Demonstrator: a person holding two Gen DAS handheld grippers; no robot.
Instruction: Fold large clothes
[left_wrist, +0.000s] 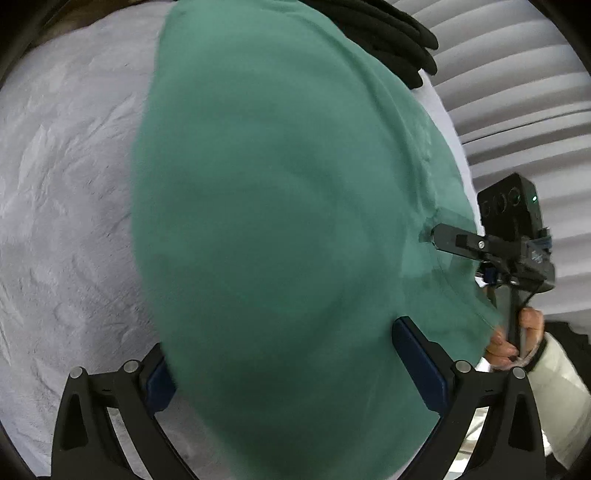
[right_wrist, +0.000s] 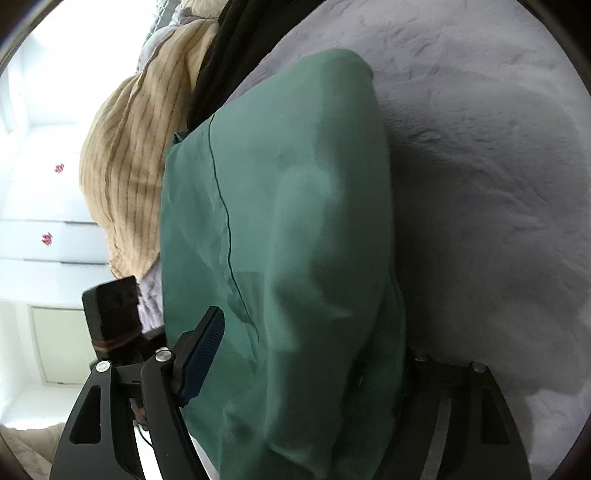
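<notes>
The large green cotton garment hangs or drapes across the white textured bedspread, its cloth running right up between the fingers of both tools, so it fills most of each wrist view. Beyond it on the bed lie a beige striped knitted garment and a black garment, close against the green one's far edge.

The left tool has its blue pads standing wide apart with green cloth between and over them; they do not look pressed onto the fabric, so it reads as open. The right tool is also spread: its near blue pad stands clear of the cloth, the other finger is hidden under the fabric, and the left wrist view shows its finger lying on a puckered spot near the garment's edge. Nothing looks clamped there.

The fold seems just laid down and released. To do it well, draw both tools straight back along the cloth without snagging it, so the fold is not dragged open. Check that the seam lies straight, then smooth outward from the middle before taking the next edge. Keep the fold clear of the beige pile
</notes>
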